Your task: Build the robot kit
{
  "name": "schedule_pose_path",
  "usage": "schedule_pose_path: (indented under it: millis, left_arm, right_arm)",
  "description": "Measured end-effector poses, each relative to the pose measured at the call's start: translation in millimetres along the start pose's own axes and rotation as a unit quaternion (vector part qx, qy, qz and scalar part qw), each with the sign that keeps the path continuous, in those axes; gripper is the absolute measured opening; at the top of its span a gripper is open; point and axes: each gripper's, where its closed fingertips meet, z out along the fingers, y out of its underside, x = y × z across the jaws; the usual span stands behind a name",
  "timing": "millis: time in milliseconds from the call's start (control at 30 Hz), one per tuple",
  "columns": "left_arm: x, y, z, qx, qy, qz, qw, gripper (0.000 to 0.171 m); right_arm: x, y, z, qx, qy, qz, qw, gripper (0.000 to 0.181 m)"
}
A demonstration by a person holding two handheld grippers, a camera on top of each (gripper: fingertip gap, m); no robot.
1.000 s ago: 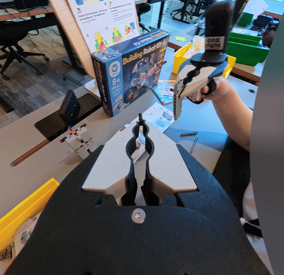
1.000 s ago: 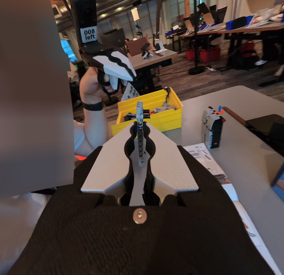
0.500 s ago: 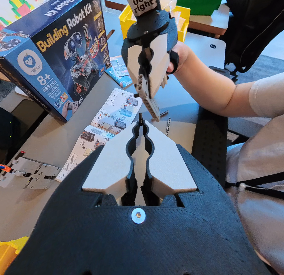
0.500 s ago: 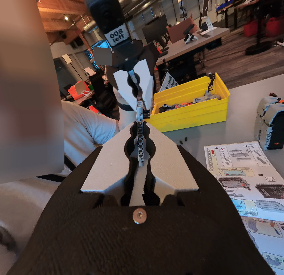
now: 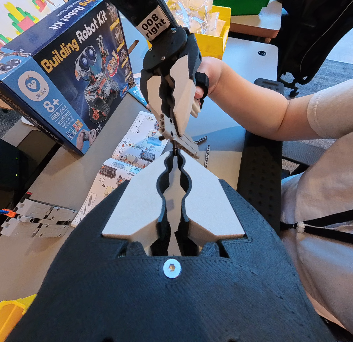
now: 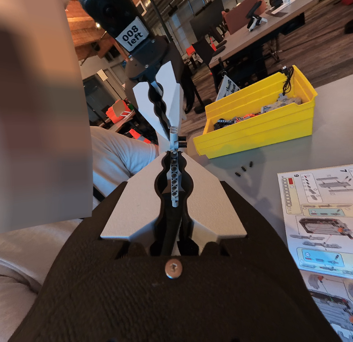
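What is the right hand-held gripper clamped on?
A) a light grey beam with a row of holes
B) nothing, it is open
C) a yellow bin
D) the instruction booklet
A: in the right wrist view the right hand-held gripper is shut on the grey holed beam, whose far end sticks out past the fingertips with a small black pin in its side.
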Motion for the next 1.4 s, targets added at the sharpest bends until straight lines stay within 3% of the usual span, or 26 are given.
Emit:
schedule_pose_path:
  millis: [733,1400]
  left_arm:
    - [-3,8,7,-0.02,0.033,-0.02,0.999,0.002]
    - [3,6,6,-0.011,0.05,-0.021,0.998,0.002]
  right_arm:
    - [6,5,0,-0.02,0.032,-0.026,0.999,0.006]
    - [-2,6,2,-0.026,0.012,-0.03,0.999,0.006]
